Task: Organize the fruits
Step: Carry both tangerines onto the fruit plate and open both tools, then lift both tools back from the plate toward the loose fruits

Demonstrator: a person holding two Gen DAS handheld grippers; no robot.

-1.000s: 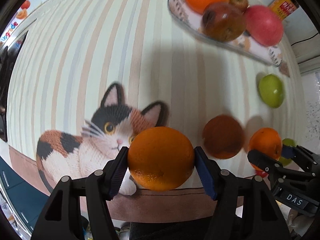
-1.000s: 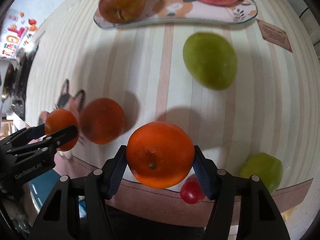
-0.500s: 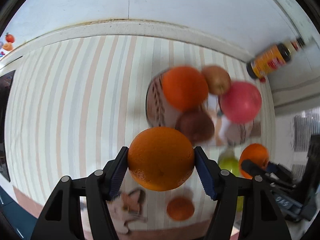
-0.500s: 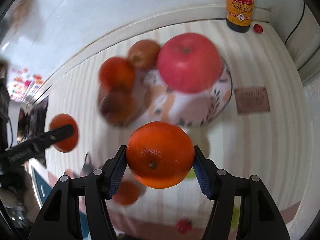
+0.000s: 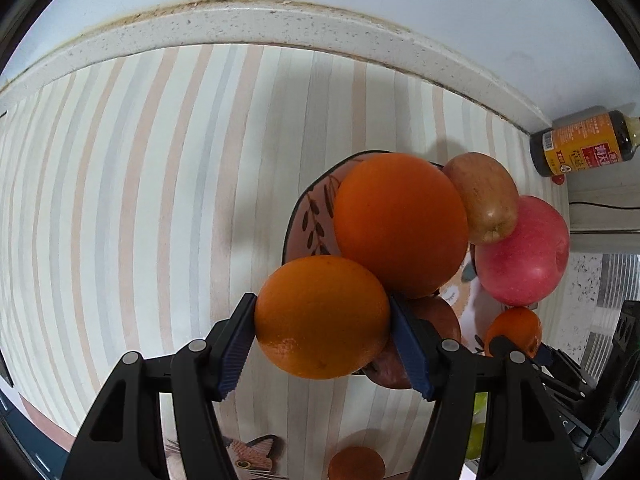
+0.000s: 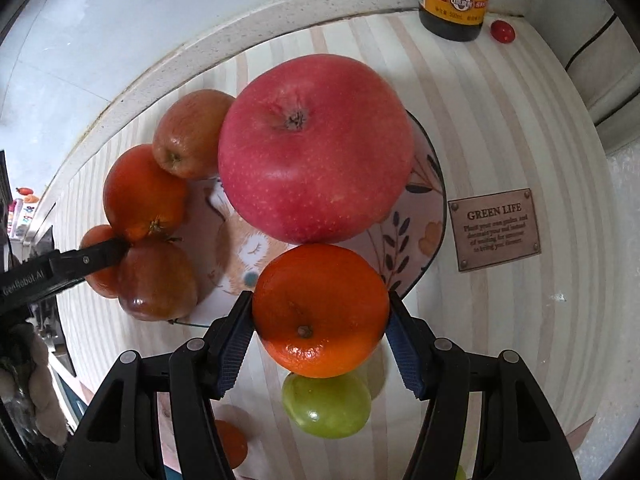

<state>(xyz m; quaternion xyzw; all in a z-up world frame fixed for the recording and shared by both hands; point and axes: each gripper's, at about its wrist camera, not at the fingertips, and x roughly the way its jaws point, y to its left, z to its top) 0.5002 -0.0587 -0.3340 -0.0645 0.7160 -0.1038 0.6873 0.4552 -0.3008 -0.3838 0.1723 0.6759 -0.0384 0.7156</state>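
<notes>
Left wrist view: left gripper (image 5: pixel 323 344) jaws clamp an orange (image 5: pixel 322 316).
Right gripper (image 6: pixel 320 338): jaws clamp a mandarin (image 6: pixel 320 310).
Plate (image 6: pixel 434 184): four fruits loaded.
Bench (image 6: pixel 500 320): green fruit (image 6: pixel 326 406) left.

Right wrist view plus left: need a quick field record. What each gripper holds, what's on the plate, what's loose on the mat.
left gripper: shut on an orange
right gripper: shut on a second orange, stem end toward the camera
plate: large red apple, small apple, orange on plate, dark red apple
free plate space: middle and near rim, in front of the large red apple
loose on mat: green fruit, small orange
background: sauce bottle, cherry tomato
</notes>
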